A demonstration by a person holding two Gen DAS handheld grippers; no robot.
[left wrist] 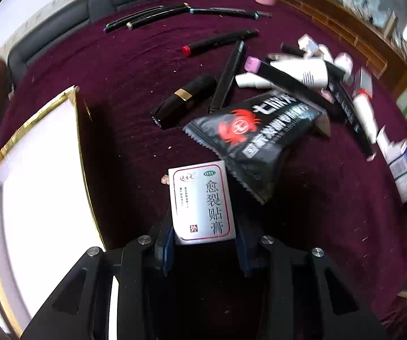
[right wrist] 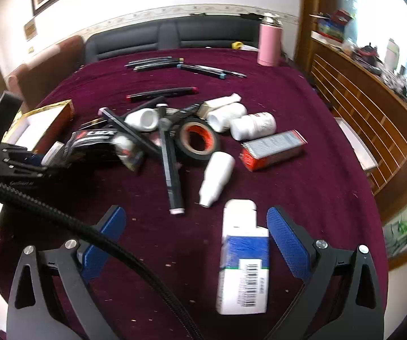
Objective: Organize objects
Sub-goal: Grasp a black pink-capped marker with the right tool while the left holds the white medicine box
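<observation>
Objects mostly unsorted on worktop; left hand-held gripper clamps plaster box beside open gold-edged box, right hand-held gripper spread wide around blue-white carton.

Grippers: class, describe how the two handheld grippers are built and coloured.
Both grippers, left and right, have black angular frames with triangular cut-outs, silver round bolts at the joints, and blue textured pads on the fingers. A black braided cable crosses the right wrist view.

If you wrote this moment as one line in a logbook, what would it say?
left gripper: shut on silver sachet | right gripper: open around blue-and-white box | gold-edged box: open | pile unsorted
</observation>
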